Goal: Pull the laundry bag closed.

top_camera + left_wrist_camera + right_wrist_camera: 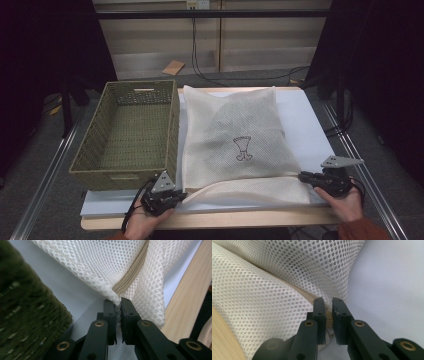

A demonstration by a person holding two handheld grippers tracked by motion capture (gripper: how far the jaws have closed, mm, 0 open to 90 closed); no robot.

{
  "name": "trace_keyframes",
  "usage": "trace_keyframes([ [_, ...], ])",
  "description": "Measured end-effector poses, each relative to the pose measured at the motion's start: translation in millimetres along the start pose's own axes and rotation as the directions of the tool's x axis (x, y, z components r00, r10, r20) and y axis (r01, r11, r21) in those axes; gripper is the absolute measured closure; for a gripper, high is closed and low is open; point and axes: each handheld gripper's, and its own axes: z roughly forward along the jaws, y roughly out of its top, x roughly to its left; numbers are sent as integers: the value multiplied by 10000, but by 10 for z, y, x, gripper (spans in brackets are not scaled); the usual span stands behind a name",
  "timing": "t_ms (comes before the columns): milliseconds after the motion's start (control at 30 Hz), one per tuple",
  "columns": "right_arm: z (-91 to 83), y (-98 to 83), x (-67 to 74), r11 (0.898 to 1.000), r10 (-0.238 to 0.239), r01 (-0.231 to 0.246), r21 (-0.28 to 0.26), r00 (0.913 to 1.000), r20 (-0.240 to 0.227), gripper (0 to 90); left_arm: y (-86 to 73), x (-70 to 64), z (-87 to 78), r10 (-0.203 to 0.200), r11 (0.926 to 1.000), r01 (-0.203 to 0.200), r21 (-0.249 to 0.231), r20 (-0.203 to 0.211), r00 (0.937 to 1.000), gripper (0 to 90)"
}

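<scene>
A cream mesh bag (235, 135) with a small dark drawing on it lies flat on the white sheet (310, 125), its near edge folded back into a long band. My left gripper (181, 195) is shut on the bag's near left corner (115, 298), where a tan strip meets the mesh (100, 267). At the near right corner my right gripper (303, 176) is shut on the mesh bag (287, 277), with a tan strip pinched between its jaws. A hand holds each gripper at the table's front edge.
A green woven basket (127, 131) stands left of the bag, its wall (22, 322) close beside my left gripper. The wooden table edge (225, 218) runs along the front. Metal rails flank the table. A cable and a brown card lie on the floor behind.
</scene>
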Motion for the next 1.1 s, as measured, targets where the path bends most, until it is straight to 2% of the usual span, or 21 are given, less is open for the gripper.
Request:
trace_keyframes([
  [100,73,-24,-9,9996,-156,160,247,9998,-151,823,-15,9,12,-97,9997,98,-230,51,9999,834],
  [133,90,-27,-4,9990,-287,294,345,9994,-213,823,-15,5,3,-18,9999,18,-119,-39,10000,827],
  [200,109,-28,14,9983,-481,486,319,9987,-163,822,-18,15,8,96,9998,-96,-196,-21,10000,799],
  [300,120,-34,15,9987,-427,434,248,9987,-285,816,-34,39,5,69,9995,-69,-320,8,10000,750],
  [367,113,-37,7,9996,-261,266,109,9986,-465,799,-32,38,-10,-240,9994,243,-258,89,9997,729],
  [400,108,-39,2,9996,-269,270,7,9977,-626,775,-35,33,-20,-353,9990,353,-278,-12,9994,697],
  [467,104,-37,7,9999,-143,136,-76,9949,-1003,760,-39,4,-73,-315,9985,304,-445,-241,9992,606],
  [500,96,-32,21,9998,-149,136,-146,9957,-913,736,-40,1,-95,-433,9975,423,-558,-172,9989,569],
  [567,61,-23,30,9987,-97,47,-501,9950,-998,661,-52,-10,-163,-622,9940,591,-922,-311,9976,491],
  [600,45,-20,39,9979,-27,-30,-651,9961,-886,618,-67,-20,-194,-676,9920,648,-1086,-219,9975,460],
  [733,-30,-9,33,9917,338,-431,-1208,9964,-782,480,-130,-61,-321,-540,9867,460,-1561,-472,9974,339],
  [767,-52,-3,30,9894,365,-472,-1374,9962,-797,462,-137,-69,-352,-679,9841,581,-1679,-535,9963,300],
  [800,-75,6,28,9868,427,-543,-1525,9960,-788,439,-145,-66,-385,-638,9823,536,-1796,-514,9966,273],
  [833,-102,14,32,9833,522,-646,-1704,9957,-765,403,-152,-73,-418,-677,9808,552,-1873,-607,9959,254],
  [867,-123,26,34,9800,528,-658,-1880,9959,-734,378,-157,-76,-467,-617,9803,441,-1924,-866,9943,241],
  [900,-147,36,43,9771,589,-722,-2001,9957,-716,376,-169,-80,-514,-635,9756,434,-2153,-875,9941,227],
  [967,-199,47,63,9692,725,-887,-2296,9943,-782,353,-200,-72,-624,-733,9679,406,-2480,-1243,9895,224],
  [1000,-232,57,78,9653,725,-873,-2460,9950,-685,353,-211,-59,-657,-750,9646,391,-2608,-1293,9888,215],
  [1033,-250,60,87,9631,737,-875,-2546,9953,-633,353,-225,-48,-693,-881,9592,474,-2786,-1354,9869,213],
  [1100,-290,72,117,9624,714,-844,-2582,9957,-595,360,-242,-43,-753,-1070,9534,549,-2966,-1623,9809,196],
])
